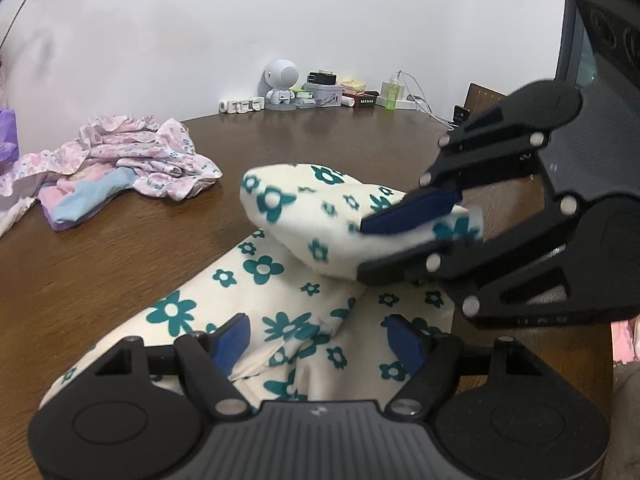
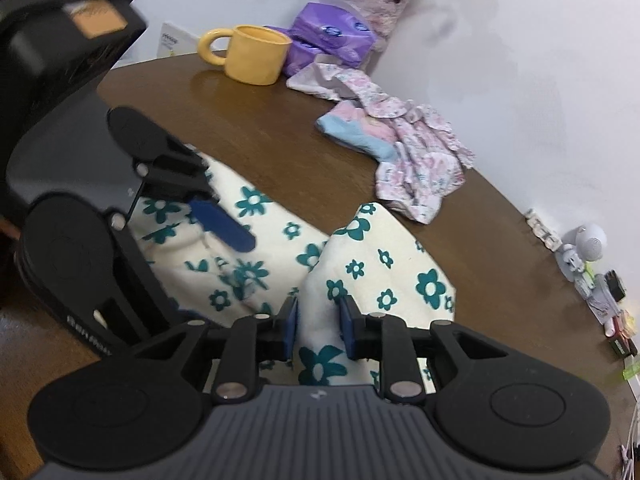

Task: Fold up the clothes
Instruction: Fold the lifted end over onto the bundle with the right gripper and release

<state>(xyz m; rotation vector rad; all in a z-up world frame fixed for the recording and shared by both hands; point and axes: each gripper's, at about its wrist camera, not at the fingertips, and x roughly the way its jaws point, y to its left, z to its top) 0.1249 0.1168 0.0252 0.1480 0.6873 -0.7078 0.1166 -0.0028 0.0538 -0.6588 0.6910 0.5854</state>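
A cream garment with teal flowers [image 1: 264,268] lies on the brown round table [image 1: 100,280]. My right gripper [image 1: 366,250] comes in from the right and is shut on a fold of this garment, holding it up above the rest of the cloth. In the right wrist view the right gripper [image 2: 319,330] pinches that raised fold [image 2: 400,272] between its blue pads. My left gripper [image 1: 318,340] stands open low over the near part of the garment, with nothing gripped. One of its blue fingers [image 2: 224,226] shows over the cloth in the right wrist view.
A crumpled pile of pink floral and pale blue clothes [image 1: 148,156] lies at the far left of the table. A yellow mug [image 2: 256,54], a purple tissue pack [image 2: 332,40] and a vase [image 2: 376,4] stand by the wall. A white robot figure [image 1: 282,84] and small items line the back.
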